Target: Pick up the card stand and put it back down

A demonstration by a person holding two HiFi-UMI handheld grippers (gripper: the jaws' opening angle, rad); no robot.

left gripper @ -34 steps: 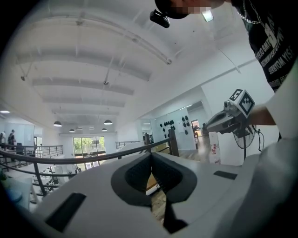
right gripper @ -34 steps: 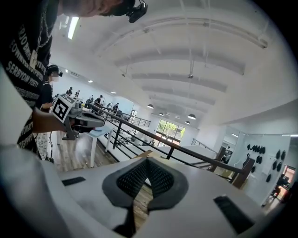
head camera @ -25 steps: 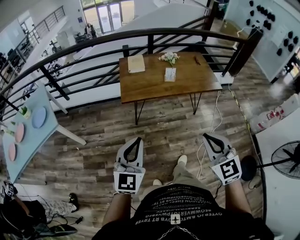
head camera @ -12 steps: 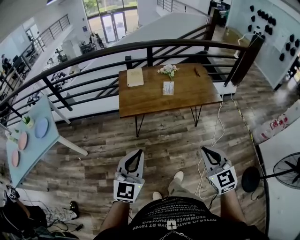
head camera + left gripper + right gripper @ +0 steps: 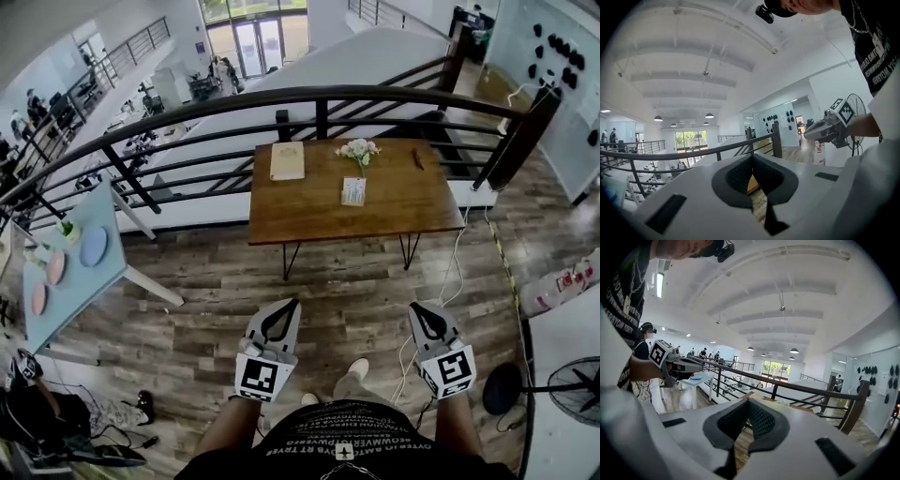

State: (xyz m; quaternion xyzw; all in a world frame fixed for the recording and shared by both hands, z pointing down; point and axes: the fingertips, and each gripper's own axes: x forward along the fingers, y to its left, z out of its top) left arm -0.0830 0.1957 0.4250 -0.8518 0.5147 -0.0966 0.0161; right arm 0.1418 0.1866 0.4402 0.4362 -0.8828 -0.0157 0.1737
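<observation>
The card stand [image 5: 353,191] is a small white upright card near the middle of the brown wooden table [image 5: 309,211], far ahead of me. Behind it stands a small bunch of flowers [image 5: 359,150]. My left gripper [image 5: 280,316] and right gripper [image 5: 427,319] hang low over the wooden floor, well short of the table. Both are shut with nothing between the jaws. In the left gripper view the left gripper [image 5: 752,161] has its dark pads closed tip to tip. The right gripper [image 5: 749,409] shows the same in its own view.
A tan notebook [image 5: 287,160] lies on the table's far left. A black curved railing [image 5: 319,94] runs behind the table. A light blue table [image 5: 70,281] with plates stands at the left. A floor fan [image 5: 572,389] and a white cable [image 5: 448,281] are at the right.
The head view has shifted, so the table now sits further right and a little lower. Both grippers stay shut and low in front of me.
</observation>
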